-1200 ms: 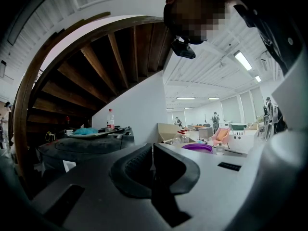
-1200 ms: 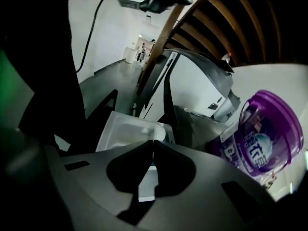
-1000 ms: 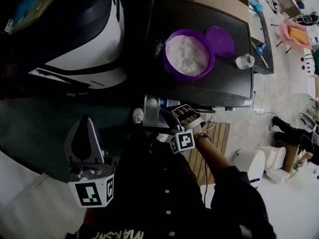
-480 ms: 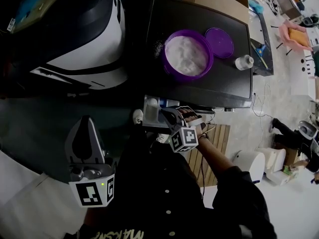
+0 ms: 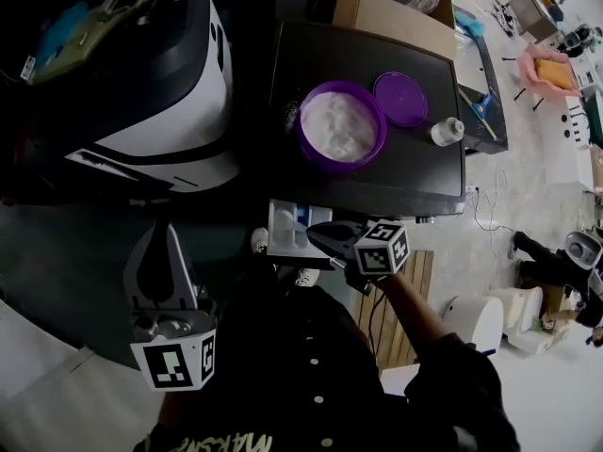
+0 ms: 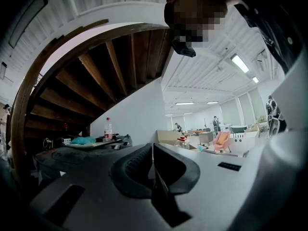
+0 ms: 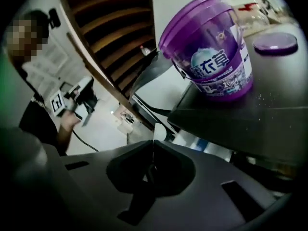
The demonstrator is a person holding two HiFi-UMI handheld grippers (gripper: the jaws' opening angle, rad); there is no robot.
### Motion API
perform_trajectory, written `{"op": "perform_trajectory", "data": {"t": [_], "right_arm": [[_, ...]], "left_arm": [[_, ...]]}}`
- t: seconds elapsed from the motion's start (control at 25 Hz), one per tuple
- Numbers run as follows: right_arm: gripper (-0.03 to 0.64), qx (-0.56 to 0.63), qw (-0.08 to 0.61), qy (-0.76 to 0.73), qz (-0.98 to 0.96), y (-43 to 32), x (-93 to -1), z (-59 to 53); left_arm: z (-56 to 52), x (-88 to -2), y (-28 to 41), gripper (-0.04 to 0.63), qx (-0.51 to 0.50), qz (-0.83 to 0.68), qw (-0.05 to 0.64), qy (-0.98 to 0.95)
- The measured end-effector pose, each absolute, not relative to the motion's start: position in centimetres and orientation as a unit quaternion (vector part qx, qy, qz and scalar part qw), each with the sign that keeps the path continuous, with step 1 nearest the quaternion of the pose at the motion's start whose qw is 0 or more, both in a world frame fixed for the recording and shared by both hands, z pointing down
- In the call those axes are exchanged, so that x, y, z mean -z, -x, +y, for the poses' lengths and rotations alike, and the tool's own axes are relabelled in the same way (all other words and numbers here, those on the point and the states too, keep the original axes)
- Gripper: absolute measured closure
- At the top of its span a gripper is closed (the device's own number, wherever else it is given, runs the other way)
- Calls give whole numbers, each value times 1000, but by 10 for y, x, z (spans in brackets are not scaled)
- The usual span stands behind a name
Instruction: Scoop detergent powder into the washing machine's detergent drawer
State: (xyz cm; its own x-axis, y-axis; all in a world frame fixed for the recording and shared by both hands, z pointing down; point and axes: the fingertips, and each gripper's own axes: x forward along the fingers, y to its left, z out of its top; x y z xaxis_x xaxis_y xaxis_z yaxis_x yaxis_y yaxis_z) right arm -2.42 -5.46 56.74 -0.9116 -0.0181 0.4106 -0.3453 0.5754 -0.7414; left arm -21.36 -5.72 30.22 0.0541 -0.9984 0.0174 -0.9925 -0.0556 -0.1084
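Note:
A purple detergent bucket (image 5: 341, 125) (image 7: 216, 52) full of white powder stands open on the dark washing machine top (image 5: 415, 182). Its purple lid (image 5: 400, 98) (image 7: 275, 41) lies beside it. Below the top's front edge the white detergent drawer (image 5: 285, 226) (image 7: 192, 141) is pulled out. My right gripper (image 5: 317, 234) (image 7: 153, 148) hovers just right of the drawer, shut on a thin white scoop (image 7: 158, 131) that shows edge-on past the jaw tips. My left gripper (image 5: 161, 238) (image 6: 153, 153) is far off at the lower left, shut and holding nothing.
A small white bottle (image 5: 447, 131) stands on the machine top right of the lid. A second white and black machine (image 5: 170, 92) fills the left. A cardboard box (image 5: 396, 12) sits behind the bucket. Floor clutter and a wooden pallet (image 5: 400, 290) lie at the right.
My right gripper has lifted from over the drawer and rolled about a quarter turn, its marker cube swinging up and right. The left gripper has barely moved.

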Motion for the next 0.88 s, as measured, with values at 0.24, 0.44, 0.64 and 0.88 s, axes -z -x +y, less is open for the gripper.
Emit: {"op": "perform_trajectory", "data": {"t": [0.24,0.44,0.64,0.88], "right_arm": [[584,-496,47,-104,-861,16,-490,-67],[584,-429,-20,-167,-887,-5,-418,-104],[585,-324,0,-268,-907,-45,-385,-153],[584,-245,130,-364,-889,-70,-409,-203]], "left_arm": [[-70,-287,210,571,27,679,49,732],[-84,-276,202,571,10,667,64,742],[-93,-267,194,571,-1,657,74,750],[-102,-262,194,571,-8,649,82,756]]}}
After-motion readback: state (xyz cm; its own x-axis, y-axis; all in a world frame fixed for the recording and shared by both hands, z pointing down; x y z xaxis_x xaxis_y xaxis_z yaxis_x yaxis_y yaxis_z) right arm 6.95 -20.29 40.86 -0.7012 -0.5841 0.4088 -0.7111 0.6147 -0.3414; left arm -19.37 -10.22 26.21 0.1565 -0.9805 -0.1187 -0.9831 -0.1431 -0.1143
